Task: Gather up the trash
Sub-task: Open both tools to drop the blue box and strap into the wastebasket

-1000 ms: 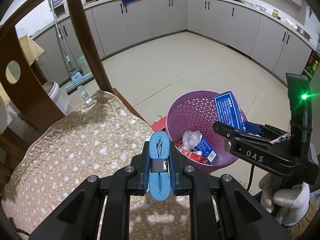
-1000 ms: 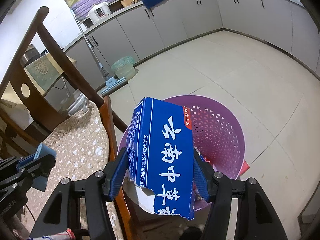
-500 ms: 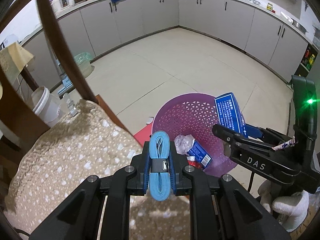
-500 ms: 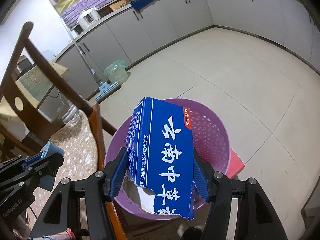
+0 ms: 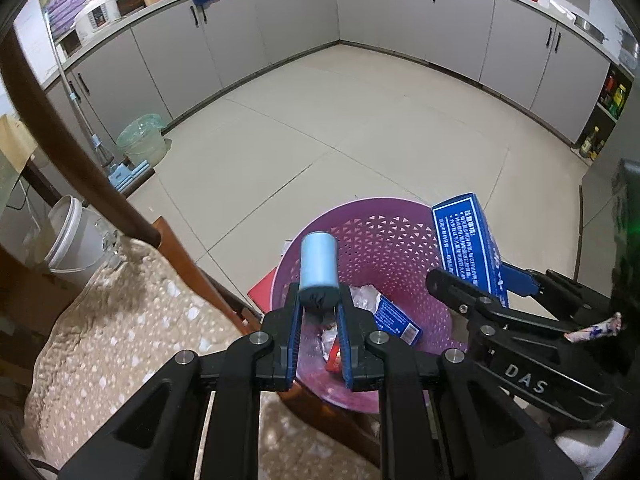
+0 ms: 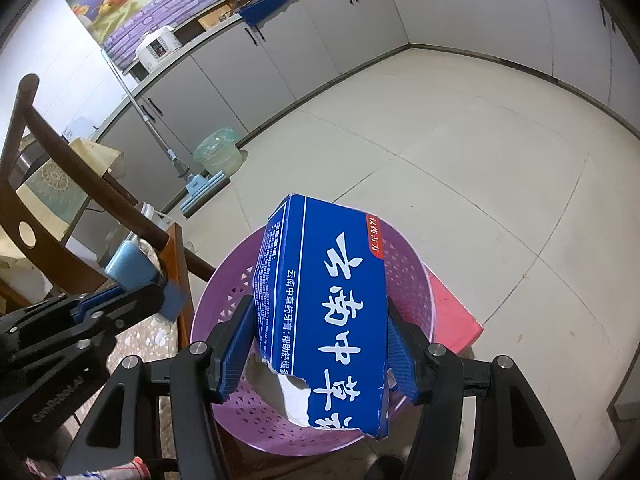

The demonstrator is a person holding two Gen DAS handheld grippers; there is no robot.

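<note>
Purple perforated plastic basket (image 5: 384,236) sits on the tiled floor just beside the wooden chair, with a red flat item (image 6: 452,316) under or against its far side. Inside it: small blue carton (image 5: 396,318), crumpled clear plastic (image 5: 362,296), something red near the bottom, partly hidden.

Left gripper (image 5: 319,312): jaws pinched shut on a light-blue flat roll-like object with a dark end (image 5: 318,266). It sticks up out of the pads, over the near-left rim of the basket. In the right wrist view the same gripper (image 6: 160,284) sits at the basket's left edge, above the chair's seat edge.

Right gripper (image 6: 320,344): jaws about half open, clamped on both sides of a large blue cardboard box with white Chinese lettering (image 6: 328,312). Bottom edge of the box is torn. Box is tilted, held above the basket opening; from the left wrist view it (image 5: 468,240) is over the right rim.

Chair cushion, beige spotted fabric (image 5: 120,320), lower left. White plastic bucket (image 5: 68,240) behind the chair. Grey kitchen cabinets (image 5: 400,12) line the far walls.
</note>
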